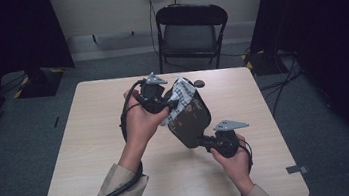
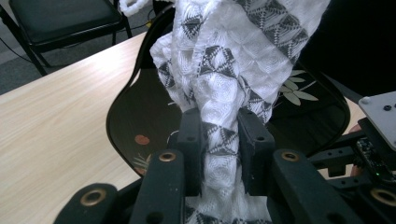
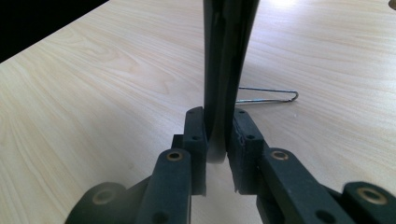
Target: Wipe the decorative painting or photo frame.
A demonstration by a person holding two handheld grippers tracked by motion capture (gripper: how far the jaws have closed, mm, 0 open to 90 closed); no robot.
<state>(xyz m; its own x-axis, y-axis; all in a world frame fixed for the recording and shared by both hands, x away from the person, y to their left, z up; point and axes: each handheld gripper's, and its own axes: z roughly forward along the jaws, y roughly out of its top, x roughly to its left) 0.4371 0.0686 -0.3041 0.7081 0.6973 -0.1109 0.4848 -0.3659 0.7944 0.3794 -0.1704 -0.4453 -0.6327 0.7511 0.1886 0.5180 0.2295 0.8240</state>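
A black lacquered tray (image 1: 191, 118) with a leaf pattern is held tilted above the table, and its dark face (image 2: 140, 112) shows in the left gripper view. My right gripper (image 1: 207, 142) is shut on the tray's near rim, seen edge-on as a thin dark rim (image 3: 224, 70) between the pads. A white cloth (image 1: 178, 99) with grey triangle patterns lies against the tray's upper face. My left gripper (image 1: 162, 105) is shut on this cloth (image 2: 219, 98), which bunches between its pads.
The light wooden table (image 1: 92, 138) lies under both hands. A thin wire clip (image 3: 271, 97) rests on it beyond the tray. A small round object (image 1: 199, 83) sits near the table's far edge. A black folding chair (image 1: 189, 28) stands behind the table.
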